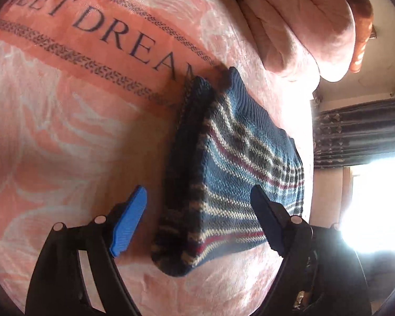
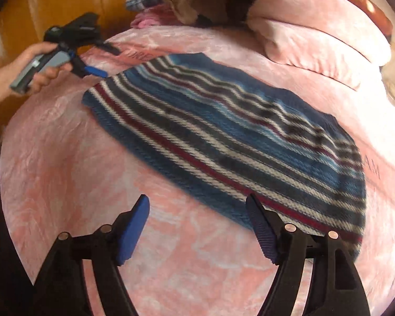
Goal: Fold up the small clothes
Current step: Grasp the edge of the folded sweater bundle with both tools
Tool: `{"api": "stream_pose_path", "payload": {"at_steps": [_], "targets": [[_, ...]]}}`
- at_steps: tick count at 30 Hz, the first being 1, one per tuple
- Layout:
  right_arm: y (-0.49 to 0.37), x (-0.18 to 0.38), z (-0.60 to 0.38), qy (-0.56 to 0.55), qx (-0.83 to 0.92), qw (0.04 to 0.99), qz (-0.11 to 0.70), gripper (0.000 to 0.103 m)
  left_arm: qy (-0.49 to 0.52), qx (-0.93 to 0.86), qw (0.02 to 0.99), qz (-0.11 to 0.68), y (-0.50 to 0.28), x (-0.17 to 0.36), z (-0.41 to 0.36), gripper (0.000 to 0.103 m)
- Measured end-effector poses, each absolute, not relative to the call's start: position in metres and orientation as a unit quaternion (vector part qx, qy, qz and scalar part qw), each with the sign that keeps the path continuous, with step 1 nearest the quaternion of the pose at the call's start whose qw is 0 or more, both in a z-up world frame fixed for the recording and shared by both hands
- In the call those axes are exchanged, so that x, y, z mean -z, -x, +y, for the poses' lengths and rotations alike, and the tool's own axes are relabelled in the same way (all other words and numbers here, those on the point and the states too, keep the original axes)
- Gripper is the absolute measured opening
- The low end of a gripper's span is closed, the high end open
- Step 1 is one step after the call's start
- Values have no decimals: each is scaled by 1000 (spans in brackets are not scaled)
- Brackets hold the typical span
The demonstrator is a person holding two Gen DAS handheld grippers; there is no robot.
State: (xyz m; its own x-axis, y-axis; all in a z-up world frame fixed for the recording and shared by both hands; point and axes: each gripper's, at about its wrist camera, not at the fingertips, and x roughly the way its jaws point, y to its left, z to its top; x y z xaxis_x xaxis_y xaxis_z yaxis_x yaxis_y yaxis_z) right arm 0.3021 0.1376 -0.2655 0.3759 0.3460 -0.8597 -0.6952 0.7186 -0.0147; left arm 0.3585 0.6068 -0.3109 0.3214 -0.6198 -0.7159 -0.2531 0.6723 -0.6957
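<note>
sweater [image 2: 223, 142]: striped knit, flat on the pink bed blanket [image 2: 65, 171]
handling: soft, floppy (likely light); pinch an edge or corner
left gripper [image 1: 198, 221]: spread, empty, at sweater's left end
right gripper [image 2: 197, 226]: spread, empty, near edge

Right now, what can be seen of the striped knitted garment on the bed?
The striped knitted garment is a small piece of blue knit crossed by white, dark and maroon stripes, with a ribbed plain-blue edge. It lies mostly flat on the pink blanket. In the left wrist view one side is doubled over into a thick fold. Both the left gripper and the right gripper hover open at its edges, gripping nothing. Its far end lies near a pink pillow.
</note>
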Motion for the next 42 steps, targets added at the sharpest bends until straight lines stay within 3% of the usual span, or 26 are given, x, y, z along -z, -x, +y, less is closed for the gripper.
{"api": "stream_pose_path", "payload": {"at_steps": [11,21,34,37,39,42], "targets": [[-257,318,283,316,-376,791,365,77,393,181,687,584,-428,357,583,79],[-281,334,323,310,-366,806,347,81,358,205,682,604,-460,357,564,79],[-290,333,354,320,-340,827,312,84,312,184,676,642,-483,356,552,52],[-293,334,358,319,-333,831,311,81,306,177,675,648,-484,355,551,50],[-293,333,361,316,-330,833,314,77,306,175,675,648,-486,354,551,39],[-293,331,363,311,-324,835,317,72,302,171,676,650,-488,351,548,33]]}}
